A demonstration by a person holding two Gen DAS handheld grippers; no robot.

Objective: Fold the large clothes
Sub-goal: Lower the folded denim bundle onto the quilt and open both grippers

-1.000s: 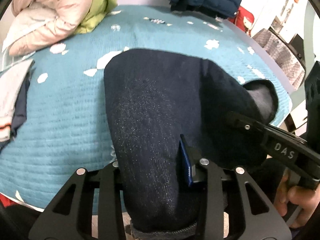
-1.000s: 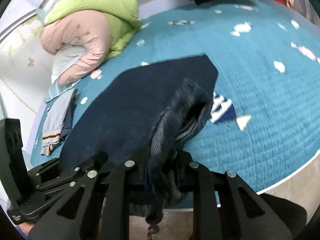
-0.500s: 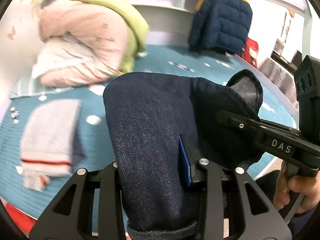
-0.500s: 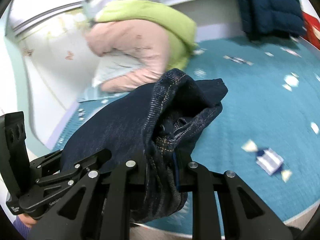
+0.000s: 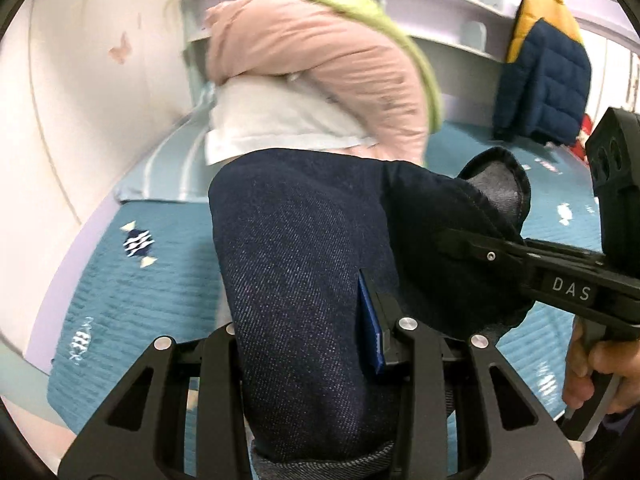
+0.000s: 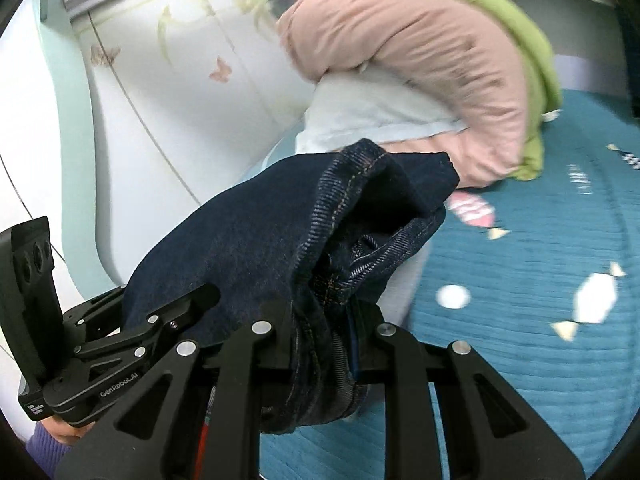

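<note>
1. The room: a pale wall [image 6: 168, 92] with faint butterfly and leaf decals fills the 9 to 11 o'clock side of both wrist views, and a lilac-grey shelf ledge [image 5: 460, 4] runs along the top toward 1 o'clock.
2. The surface: a teal quilted bedspread [image 6: 520, 360] dotted with candy motifs spreads from 3 to 6 o'clock in the right wrist view and shows at 7 to 8 o'clock in the left.
3. At 12 o'clock a bulky pink quilt [image 5: 320, 56] is rolled up with a lime-green cover [image 6: 480, 4] over it; a white pillow [image 5: 272, 128] lies under it.
4. A navy and yellow puffer jacket [image 5: 544, 76] hangs at 2 o'clock against the shelf.
5. The dark denim jeans [image 5: 304, 272] hang lifted off the bedspread, stretched between the two tools at the centre of both views; the waistband gapes open near the middle of the right wrist view.
6. The left gripper [image 5: 312, 344] is clamped on a thick fold of the jeans at 6 o'clock.
7. The right gripper [image 6: 320, 336] is pinched tight on the bunched waistband; a hand [image 5: 600, 376] holds its handle at 4 o'clock.
8. A purple sleeve [image 6: 44, 448] peeks in at 7 o'clock.
</note>
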